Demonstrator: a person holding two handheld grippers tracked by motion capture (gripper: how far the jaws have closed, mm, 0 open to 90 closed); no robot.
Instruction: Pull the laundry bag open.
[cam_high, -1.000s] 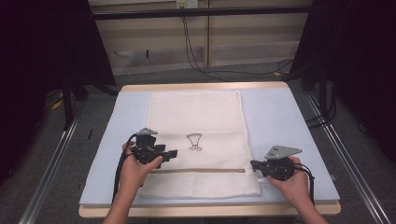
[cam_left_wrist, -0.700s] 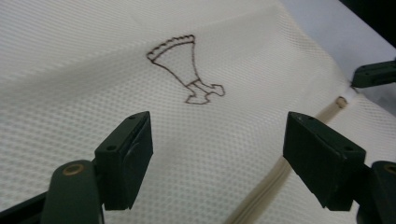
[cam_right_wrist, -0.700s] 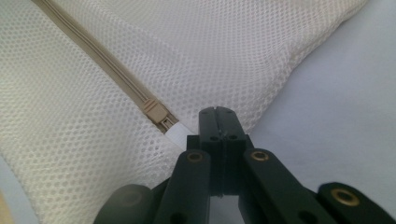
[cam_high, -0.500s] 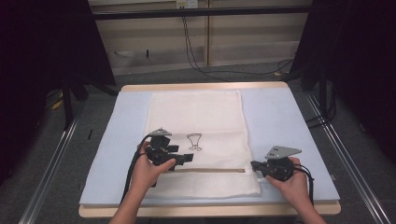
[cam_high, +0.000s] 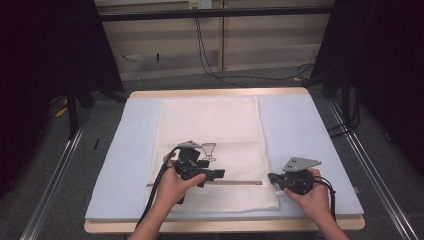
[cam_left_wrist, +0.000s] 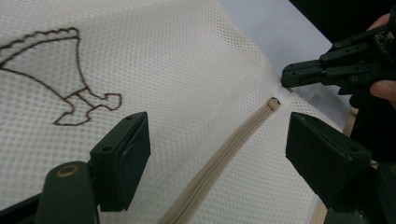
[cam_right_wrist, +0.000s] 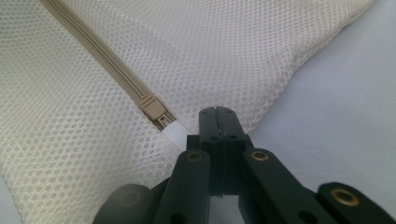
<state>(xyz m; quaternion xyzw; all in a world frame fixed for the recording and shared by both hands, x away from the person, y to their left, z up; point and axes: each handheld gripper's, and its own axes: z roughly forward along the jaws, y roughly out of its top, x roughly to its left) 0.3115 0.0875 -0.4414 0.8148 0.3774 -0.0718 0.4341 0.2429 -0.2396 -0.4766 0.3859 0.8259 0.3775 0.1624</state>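
Note:
A cream mesh bag (cam_high: 210, 125) lies flat on a pale blue mat (cam_high: 300, 125), with a brown printed emblem (cam_high: 209, 150) and a tan zipper (cam_high: 240, 182) running across its near part. My left gripper (cam_high: 219, 174) hovers over the bag just above the zipper, jaws wide open and empty; the zipper (cam_left_wrist: 224, 154) runs between them. My right gripper (cam_high: 271, 176) is shut on the bag's right edge beside the zipper's end stop (cam_right_wrist: 152, 108) and white tab (cam_right_wrist: 173, 129). Its closed tips (cam_right_wrist: 217, 112) pinch the mesh. The left gripper view also shows that right gripper (cam_left_wrist: 286, 79).
The mat covers a wooden table (cam_high: 215, 93). Bare mat lies left and right of the bag. Metal rails (cam_high: 55, 185) flank the table on the floor, and cables (cam_high: 215, 60) hang by the back wall.
My left gripper has moved right from the bag's left edge to over the bag, near the zipper. The right gripper has stayed put, still shut on the bag's edge.

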